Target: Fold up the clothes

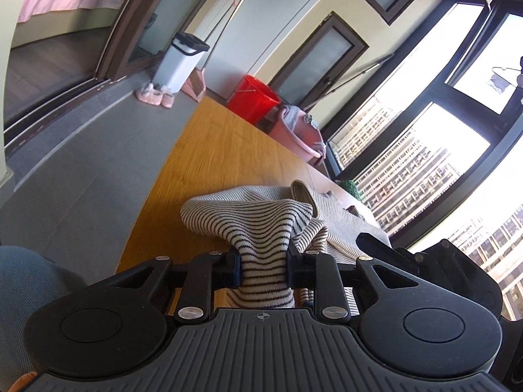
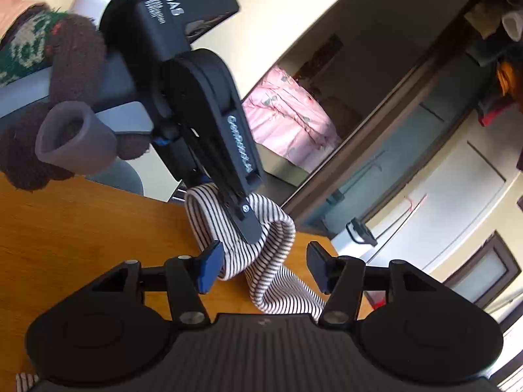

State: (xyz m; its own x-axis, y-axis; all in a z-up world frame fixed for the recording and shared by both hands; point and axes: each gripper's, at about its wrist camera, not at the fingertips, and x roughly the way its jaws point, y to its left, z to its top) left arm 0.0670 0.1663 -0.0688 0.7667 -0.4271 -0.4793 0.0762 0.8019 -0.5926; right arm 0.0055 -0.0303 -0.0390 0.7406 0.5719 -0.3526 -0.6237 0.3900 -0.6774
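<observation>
The left hand-held gripper is pinching a bunched fold of the striped garment above the table. Only the right wrist view is showing the right hand-held gripper spreading wide around that garment, the left one clamping cloth just beyond it.

Wooden table extends ahead of the jaws. Red bucket beyond its far edge; white bin farther left.
</observation>
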